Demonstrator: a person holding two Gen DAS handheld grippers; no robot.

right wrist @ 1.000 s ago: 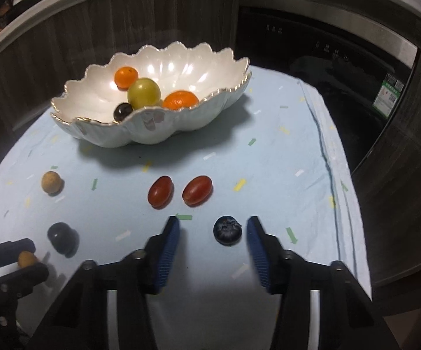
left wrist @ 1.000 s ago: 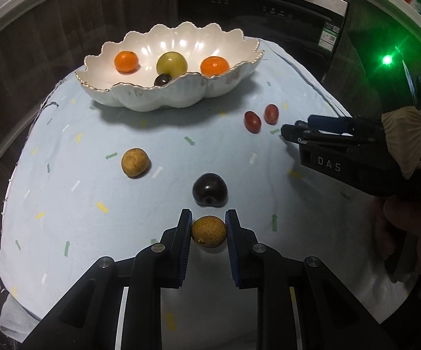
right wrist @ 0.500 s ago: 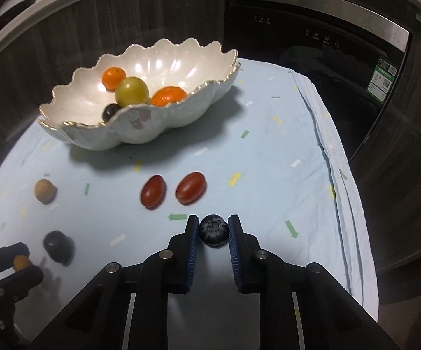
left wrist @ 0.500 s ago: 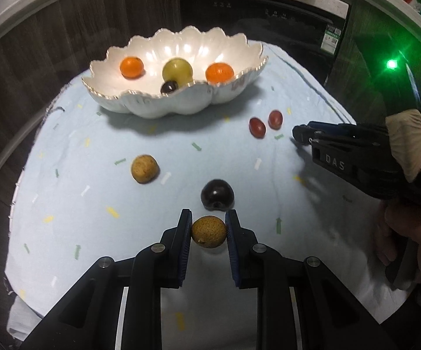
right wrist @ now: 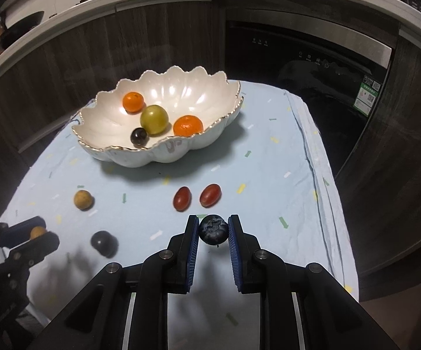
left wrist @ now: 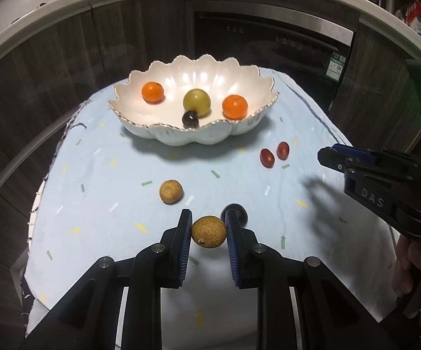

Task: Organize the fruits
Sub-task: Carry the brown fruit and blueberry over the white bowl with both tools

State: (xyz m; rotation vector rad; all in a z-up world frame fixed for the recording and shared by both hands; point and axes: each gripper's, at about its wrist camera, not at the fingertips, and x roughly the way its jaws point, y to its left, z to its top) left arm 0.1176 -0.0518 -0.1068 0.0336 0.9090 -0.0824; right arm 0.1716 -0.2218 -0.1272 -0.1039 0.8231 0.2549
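My left gripper [left wrist: 209,224] is shut on a tan longan [left wrist: 209,231], held just above the cloth. My right gripper [right wrist: 212,227] is shut on a blueberry [right wrist: 213,229], also lifted off the cloth. Ahead stands a white scalloped bowl [left wrist: 181,137] [right wrist: 163,154] holding two oranges, a green plum and a dark grape. A second longan [left wrist: 171,191] [right wrist: 83,199], a dark plum [left wrist: 238,213] [right wrist: 104,242] and two red grape tomatoes [left wrist: 274,154] [right wrist: 197,197] lie loose on the cloth. The right gripper's dark body [left wrist: 385,183] shows at the right of the left wrist view.
A light blue cloth [left wrist: 99,192] [right wrist: 268,160] with small coloured marks covers the small table. Dark wood cabinets and a black built-in appliance [right wrist: 298,58] stand behind it. The table's edges fall off close on the left and right.
The right gripper closed on the blueberry and lifted it. The left gripper rose with its longan; the bowl and loose fruit now sit farther below both cameras.
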